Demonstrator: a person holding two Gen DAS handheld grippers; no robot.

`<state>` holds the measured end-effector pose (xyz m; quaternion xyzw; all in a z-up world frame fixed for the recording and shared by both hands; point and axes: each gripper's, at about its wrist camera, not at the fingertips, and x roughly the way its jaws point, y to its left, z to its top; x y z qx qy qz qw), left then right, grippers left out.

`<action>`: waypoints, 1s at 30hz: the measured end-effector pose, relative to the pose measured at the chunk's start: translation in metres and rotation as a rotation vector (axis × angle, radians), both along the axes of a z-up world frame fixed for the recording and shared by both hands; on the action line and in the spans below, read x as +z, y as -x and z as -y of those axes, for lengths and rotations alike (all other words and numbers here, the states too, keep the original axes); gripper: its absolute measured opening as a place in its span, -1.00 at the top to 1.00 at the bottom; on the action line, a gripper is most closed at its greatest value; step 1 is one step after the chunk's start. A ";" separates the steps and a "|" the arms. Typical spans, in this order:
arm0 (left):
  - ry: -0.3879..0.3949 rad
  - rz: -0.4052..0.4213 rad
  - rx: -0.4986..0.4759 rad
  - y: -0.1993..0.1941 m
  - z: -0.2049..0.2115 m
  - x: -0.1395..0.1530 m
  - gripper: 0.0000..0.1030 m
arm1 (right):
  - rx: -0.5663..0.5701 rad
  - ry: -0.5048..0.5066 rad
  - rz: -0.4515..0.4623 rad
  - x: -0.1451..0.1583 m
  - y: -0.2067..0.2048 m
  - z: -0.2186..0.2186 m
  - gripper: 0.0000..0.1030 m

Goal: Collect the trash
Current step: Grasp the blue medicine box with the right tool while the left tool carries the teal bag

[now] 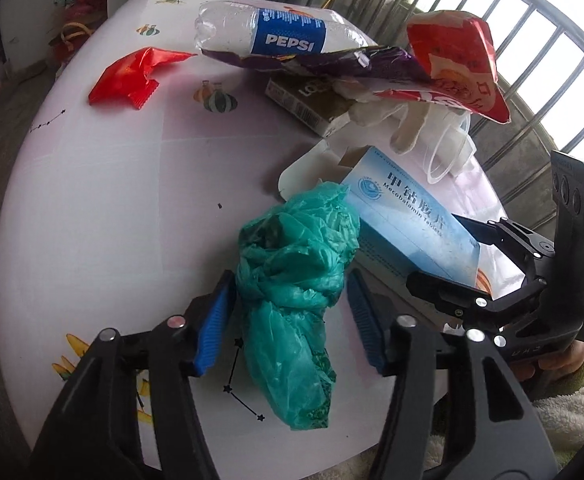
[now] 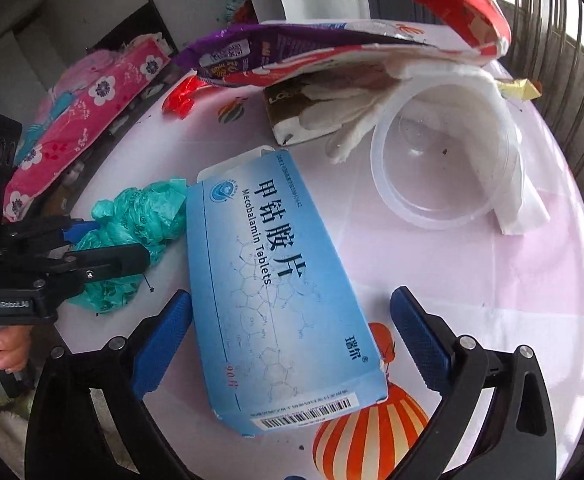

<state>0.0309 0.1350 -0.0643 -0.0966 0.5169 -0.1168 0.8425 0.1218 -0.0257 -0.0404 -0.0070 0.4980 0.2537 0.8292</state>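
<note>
A crumpled green plastic bag [image 1: 292, 280] lies on the round table [image 1: 112, 200] between the blue pads of my left gripper [image 1: 290, 280]. The jaws stand open; the right pad is clear of the bag, the left one is close beside it. A flat blue tablet box [image 2: 276, 288] lies between the wide-open fingers of my right gripper [image 2: 292, 296], and neither pad presses on it. The box [image 1: 404, 220] sits just right of the bag, which also shows beside the left gripper [image 2: 104, 248] in the right wrist view.
Piled at the table's far side are a Pepsi bottle [image 1: 276, 32], a purple snack bag [image 1: 332, 64], a red snack bag [image 1: 460, 64], a white glove [image 1: 392, 120], a small carton [image 1: 304, 104] and a clear plastic cup [image 2: 444, 160]. A red wrapper [image 1: 132, 76] lies apart. Window bars [image 1: 532, 60] stand behind.
</note>
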 end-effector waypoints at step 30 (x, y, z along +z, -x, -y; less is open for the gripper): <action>0.277 0.098 -0.436 -0.024 0.175 0.104 0.11 | -0.475 -0.597 0.119 0.076 0.105 0.248 -0.43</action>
